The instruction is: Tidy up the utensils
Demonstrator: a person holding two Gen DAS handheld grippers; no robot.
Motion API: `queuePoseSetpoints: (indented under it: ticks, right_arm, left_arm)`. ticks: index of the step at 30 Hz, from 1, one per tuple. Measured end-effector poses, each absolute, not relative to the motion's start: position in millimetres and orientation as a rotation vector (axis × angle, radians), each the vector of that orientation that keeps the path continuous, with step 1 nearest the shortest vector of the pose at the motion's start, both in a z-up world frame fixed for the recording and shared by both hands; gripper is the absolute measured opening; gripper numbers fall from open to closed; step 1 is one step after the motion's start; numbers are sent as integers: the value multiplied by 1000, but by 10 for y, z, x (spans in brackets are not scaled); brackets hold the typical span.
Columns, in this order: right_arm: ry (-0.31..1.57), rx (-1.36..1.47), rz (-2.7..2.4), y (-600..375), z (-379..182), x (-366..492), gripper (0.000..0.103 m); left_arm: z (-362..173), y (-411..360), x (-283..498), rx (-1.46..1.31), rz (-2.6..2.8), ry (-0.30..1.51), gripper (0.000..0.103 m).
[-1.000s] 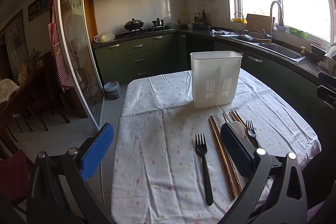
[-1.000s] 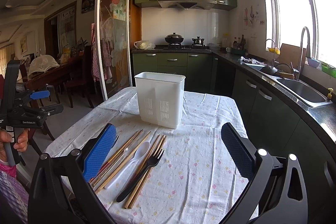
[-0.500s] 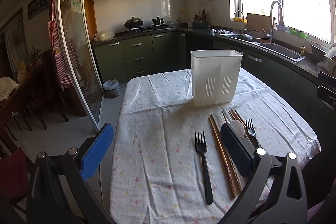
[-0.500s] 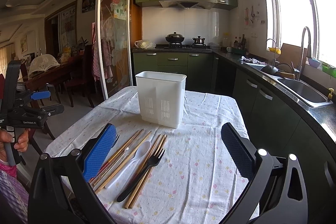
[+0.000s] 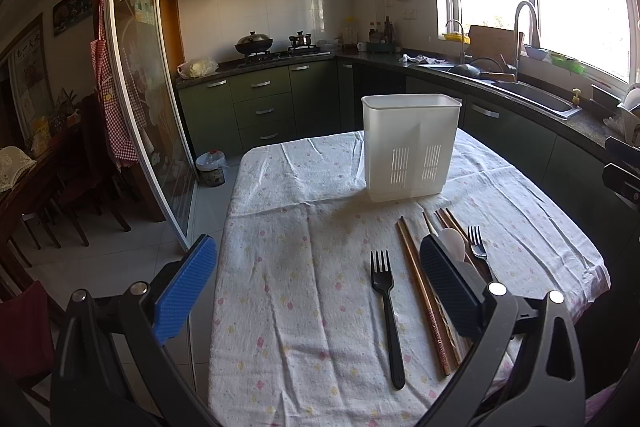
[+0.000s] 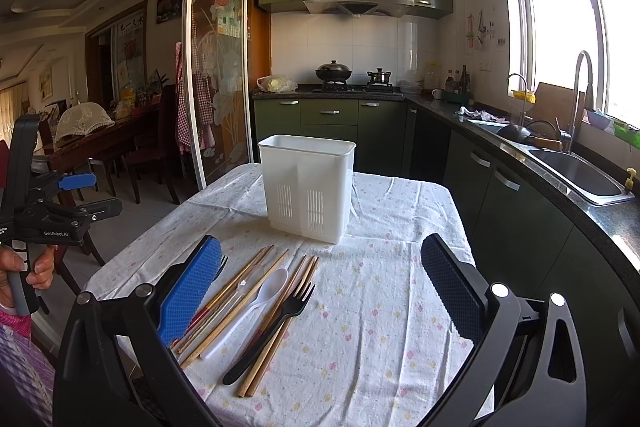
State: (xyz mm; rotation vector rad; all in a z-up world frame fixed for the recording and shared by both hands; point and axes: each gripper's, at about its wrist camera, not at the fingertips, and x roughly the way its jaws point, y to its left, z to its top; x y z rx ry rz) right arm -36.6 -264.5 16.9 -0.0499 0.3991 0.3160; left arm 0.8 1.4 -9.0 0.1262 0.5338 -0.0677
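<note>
Wide open, my left gripper (image 5: 316, 291) hangs above the near end of the table (image 5: 288, 347) with nothing between its blue and black fingers. From this left wrist view I see a white holder (image 5: 410, 147) standing upright at the far end of the flowered cloth. One black fork (image 5: 386, 311) lies alone, just left of a pair of chopsticks (image 5: 424, 303); a white spoon (image 5: 454, 247) and a second fork (image 5: 476, 247) lie further right, partly behind the black finger.

From the right wrist view, my right gripper (image 6: 320, 291) is also spread open and empty over the cloth. Chopsticks, spoon and a fork lie bunched together in front of the holder, well short of it. At far left I see a hand (image 6: 24, 275) gripping the other tool, marked "GenRobot.AI".
</note>
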Motion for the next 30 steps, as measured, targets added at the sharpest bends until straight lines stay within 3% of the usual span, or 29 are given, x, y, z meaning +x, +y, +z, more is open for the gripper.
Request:
queuePoseSetpoints:
  ticks: [30]
  right_arm:
    - [483, 1, 355, -2692, 99, -168, 99]
  left_arm:
    - [-103, -31, 49, 115, -90, 566, 97]
